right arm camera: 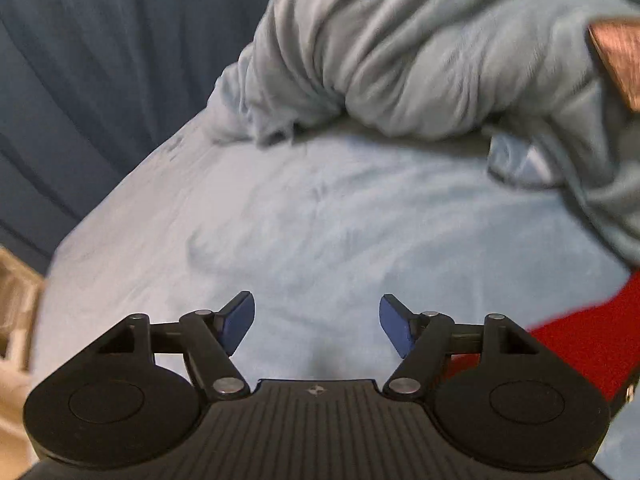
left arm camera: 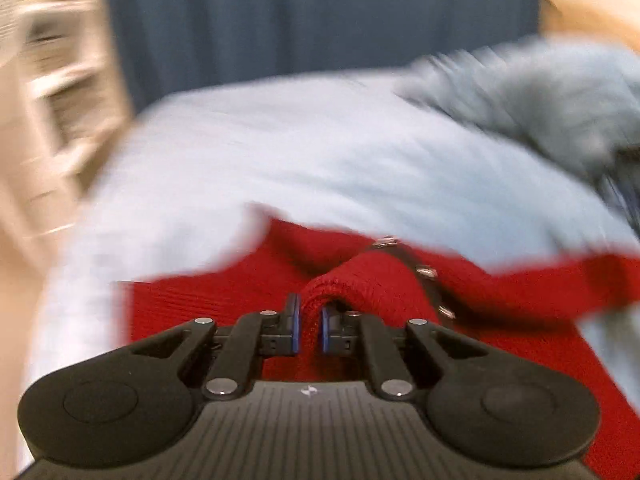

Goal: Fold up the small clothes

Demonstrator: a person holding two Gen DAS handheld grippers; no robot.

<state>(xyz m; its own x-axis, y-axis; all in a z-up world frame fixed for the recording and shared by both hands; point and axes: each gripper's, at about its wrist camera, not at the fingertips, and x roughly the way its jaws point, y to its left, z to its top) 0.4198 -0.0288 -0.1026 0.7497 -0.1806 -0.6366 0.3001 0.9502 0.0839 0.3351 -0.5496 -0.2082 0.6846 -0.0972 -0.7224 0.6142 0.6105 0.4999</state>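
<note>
The left tongs (left arm camera: 310, 322) are clenched on a raised fold of the red knitted garment (left arm camera: 372, 280), with the blue pads (left arm camera: 295, 320) pressing the cloth from both sides. The garment lies spread on the pale blue sheet of the bed (left arm camera: 280, 160), near the bed's front edge, and a dark strip with metal snaps (left arm camera: 426, 270) runs along it just beside the pinched fold. A crumpled grey-blue blanket (left arm camera: 540, 100) is heaped toward the bed's far right corner. Past the far edge hangs a dark blue curtain (left arm camera: 300, 12).

The right tongs (right arm camera: 316, 322) are released, their jaws standing wide apart above bare sheet with nothing between them. In the right wrist view the red garment shows only as a patch at the right side, beside the tongs' right arm. The blanket fills the far part of that view.
</note>
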